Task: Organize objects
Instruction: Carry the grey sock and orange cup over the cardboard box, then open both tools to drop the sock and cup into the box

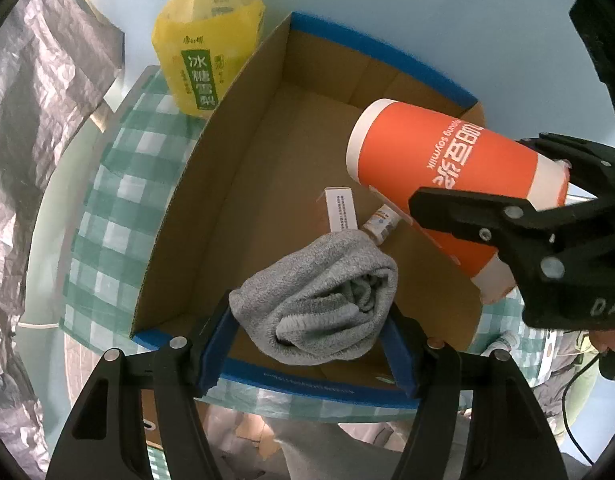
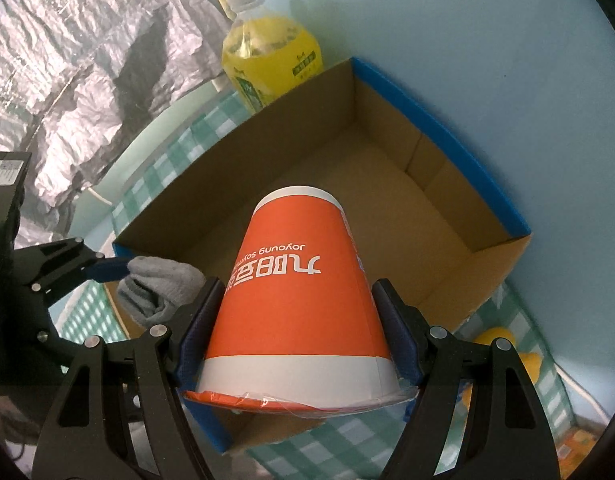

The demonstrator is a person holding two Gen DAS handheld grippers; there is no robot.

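Fingers clamping towel, cup gripped

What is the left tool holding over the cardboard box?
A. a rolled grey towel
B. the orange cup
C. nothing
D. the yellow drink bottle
A: the left tool has its blue pads pressed on both sides of the rolled grey towel above the cardboard box, while the orange cup sits in the right tool and the yellow drink bottle stands outside the box.
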